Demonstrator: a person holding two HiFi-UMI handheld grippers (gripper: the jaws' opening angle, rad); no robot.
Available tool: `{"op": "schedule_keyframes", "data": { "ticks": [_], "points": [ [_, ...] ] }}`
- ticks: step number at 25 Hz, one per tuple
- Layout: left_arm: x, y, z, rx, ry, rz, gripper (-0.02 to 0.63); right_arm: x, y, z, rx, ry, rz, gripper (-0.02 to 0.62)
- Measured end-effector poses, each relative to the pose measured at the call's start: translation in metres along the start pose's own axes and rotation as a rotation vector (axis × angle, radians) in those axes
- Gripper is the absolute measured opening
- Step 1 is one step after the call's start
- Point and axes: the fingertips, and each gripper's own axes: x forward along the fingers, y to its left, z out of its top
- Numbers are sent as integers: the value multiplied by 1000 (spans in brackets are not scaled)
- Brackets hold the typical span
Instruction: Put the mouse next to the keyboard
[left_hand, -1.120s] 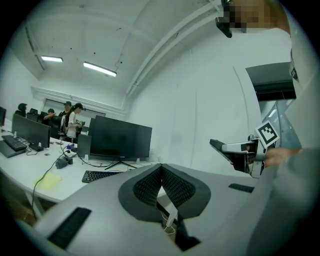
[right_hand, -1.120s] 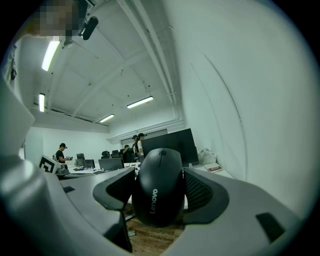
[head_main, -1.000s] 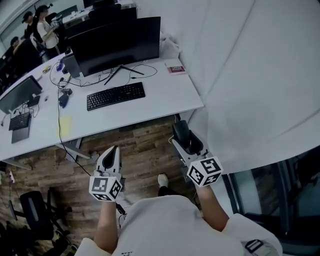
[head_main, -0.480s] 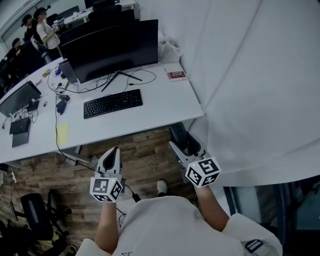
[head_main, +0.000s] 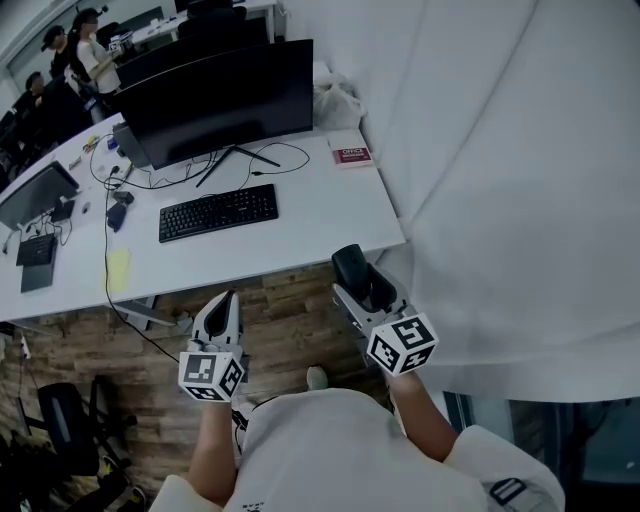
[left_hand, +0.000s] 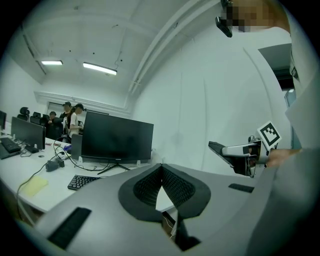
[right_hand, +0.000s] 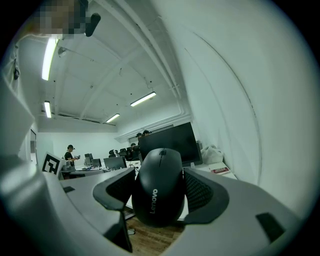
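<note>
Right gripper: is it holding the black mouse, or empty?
Shut on it: the right gripper view shows the black Lenovo computer mouse wedged between the right gripper's two jaws, both pressing its sides.

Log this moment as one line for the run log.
phase: mouse held short of desk | right gripper: shut on mouse | left gripper: shut, empty | keyboard: on desk, mouse not yet placed

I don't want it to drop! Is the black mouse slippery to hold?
Probably a little: the Lenovo mouse has a smooth, rounded shell. It likely won't slide out, though, because the ridged pads of the right tool press both its sides. It looks hard, so it shouldn't bend.
</note>
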Motion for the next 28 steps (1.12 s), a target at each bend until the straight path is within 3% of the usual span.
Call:
{"op": "schedule_keyframes", "data": {
  "ticks": [12,28],
  "points": [
    [14,-1,0,4,12,45,6,17,-18,0,15,10,46,311],
    [24,1,-4,11,14,37,6,25,-22,-4,19,12,48,311]
  ]
}}
